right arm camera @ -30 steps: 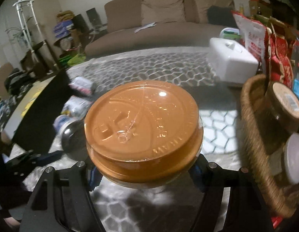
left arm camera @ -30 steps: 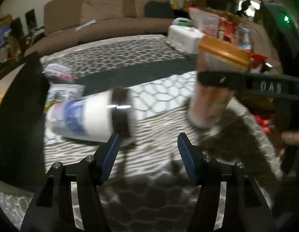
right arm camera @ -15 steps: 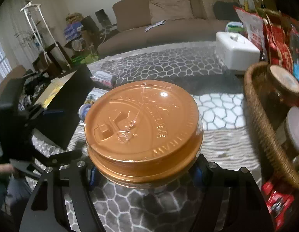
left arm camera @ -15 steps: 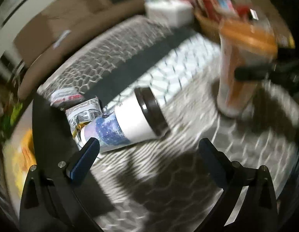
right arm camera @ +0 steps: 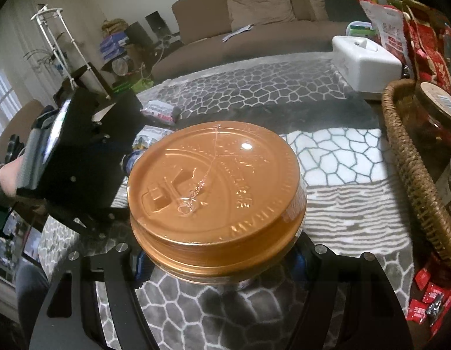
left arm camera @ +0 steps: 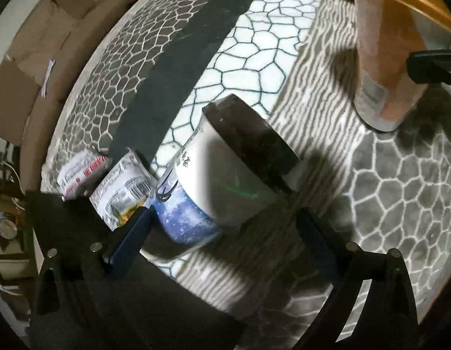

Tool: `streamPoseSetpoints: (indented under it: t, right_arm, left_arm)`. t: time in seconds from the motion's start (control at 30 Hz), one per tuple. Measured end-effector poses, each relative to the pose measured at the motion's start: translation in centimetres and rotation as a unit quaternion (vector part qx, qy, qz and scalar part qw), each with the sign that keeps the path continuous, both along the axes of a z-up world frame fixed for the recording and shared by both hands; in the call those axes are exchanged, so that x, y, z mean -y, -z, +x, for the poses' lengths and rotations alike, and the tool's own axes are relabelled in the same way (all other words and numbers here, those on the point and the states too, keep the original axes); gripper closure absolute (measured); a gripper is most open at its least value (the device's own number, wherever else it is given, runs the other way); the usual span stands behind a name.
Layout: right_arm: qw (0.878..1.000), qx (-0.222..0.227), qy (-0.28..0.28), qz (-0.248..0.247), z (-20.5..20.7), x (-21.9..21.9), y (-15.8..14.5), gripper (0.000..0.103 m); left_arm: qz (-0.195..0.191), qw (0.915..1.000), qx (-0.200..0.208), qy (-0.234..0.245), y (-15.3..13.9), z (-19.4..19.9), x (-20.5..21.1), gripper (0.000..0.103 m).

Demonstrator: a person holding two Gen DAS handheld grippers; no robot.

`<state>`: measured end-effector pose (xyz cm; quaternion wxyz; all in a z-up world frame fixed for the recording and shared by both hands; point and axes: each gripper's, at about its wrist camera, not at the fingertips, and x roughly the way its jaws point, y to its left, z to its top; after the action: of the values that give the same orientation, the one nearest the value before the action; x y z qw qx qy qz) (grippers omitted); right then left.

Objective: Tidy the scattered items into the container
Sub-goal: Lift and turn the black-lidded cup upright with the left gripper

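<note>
Two grippers work over the grey honeycomb-patterned rug [left arm camera: 248,40]. The left gripper [left arm camera: 225,221] is spread wide around a white-and-blue, black-lidded canister [left arm camera: 225,169] lying on that rug. The right gripper [right arm camera: 216,258] pinches an upright orange-lidded jar [right arm camera: 216,186], left of the woven wicker basket [right arm camera: 412,157].

A brown sofa [right arm camera: 263,26] stands beyond the honeycomb-patterned rug [right arm camera: 254,87] — a white box-shaped appliance [right arm camera: 365,58] rests at its far right edge.
</note>
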<state>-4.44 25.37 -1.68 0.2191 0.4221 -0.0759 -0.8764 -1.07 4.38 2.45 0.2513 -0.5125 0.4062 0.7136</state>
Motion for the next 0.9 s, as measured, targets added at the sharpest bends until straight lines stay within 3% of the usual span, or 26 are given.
streamPoseSetpoints:
  t: [0.13,0.27,0.3,0.37,0.53,0.67,0.77,0.83,0.87,0.9]
  right_arm:
    - [1.0,-0.003,-0.005,0.006,-0.1,0.3,0.0,0.028]
    - [1.0,0.0,-0.002,-0.001,-0.3,-0.1,0.1,0.028]
    - [1.0,0.001,-0.001,-0.003,-0.2,-0.2,0.1,0.028]
    - [1.0,0.001,-0.002,-0.003,-0.2,-0.2,0.1,0.028]
    - [1.0,-0.001,-0.001,-0.001,-0.2,-0.4,0.0,0.029]
    - [1.0,-0.004,0.003,0.0,-0.1,-0.8,-0.1,0.029]
    - [1.0,-0.006,0.009,0.003,0.0,-1.1,-0.3,0.028]
    - [1.0,-0.006,0.014,0.012,0.1,-1.2,-0.3,0.029]
    - [1.0,-0.005,0.015,0.015,0.2,-1.2,-0.2,0.029]
    - [1.0,-0.004,0.015,0.018,0.2,-1.3,-0.1,0.029]
  left_arm:
    - [-0.031,0.9994,0.0,-0.014,0.5,-0.6,-0.9,0.005]
    - [-0.107,0.9935,-0.036,0.005,2.4,0.2,-2.5,0.005]
    - [-0.11,0.9929,-0.045,0.001,2.5,0.2,-2.7,0.005]
    - [-0.102,0.9931,-0.054,-0.017,2.2,-0.3,-2.9,0.017]
    - [-0.042,0.9955,-0.05,-0.068,0.5,-1.1,-3.2,0.03]
    - [0.052,0.9906,-0.013,-0.126,-1.6,-0.6,-2.8,0.042]
    - [0.149,0.9691,0.031,-0.195,-3.2,-0.5,-1.3,0.05]
    - [0.239,0.9374,0.078,-0.241,-4.4,-0.4,0.8,0.05]
    - [0.278,0.9162,0.104,-0.269,-4.6,-0.2,1.8,0.05]
    - [0.294,0.906,0.113,-0.282,-4.5,-0.9,2.5,0.05]
